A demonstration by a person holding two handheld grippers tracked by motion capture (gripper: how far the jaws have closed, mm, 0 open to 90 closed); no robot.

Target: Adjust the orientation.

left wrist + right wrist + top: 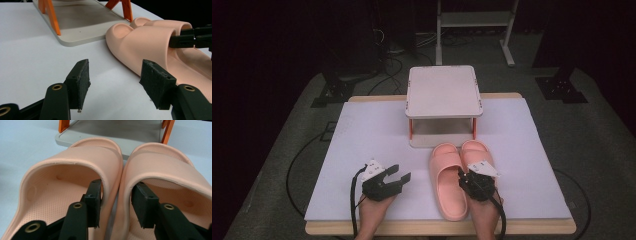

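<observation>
Two pink slippers lie side by side on the white mat (362, 135), toes toward a small shelf: the left slipper (446, 182) (75, 162) and the right slipper (476, 149) (165, 162). My right gripper (468, 174) (115, 200) straddles their touching inner walls just behind the straps, one jaw inside each slipper, pressed against both walls. My left gripper (399, 172) (113, 85) rests open on the mat left of the slippers (147, 40), nothing between its pads.
A small beige two-level shelf (443, 90) with orange legs stands just beyond the slippers' toes; its lower board (82, 25) (117, 132) is bare. The mat covers most of the wooden table (532, 227). Dark floor, cables and stands surround it.
</observation>
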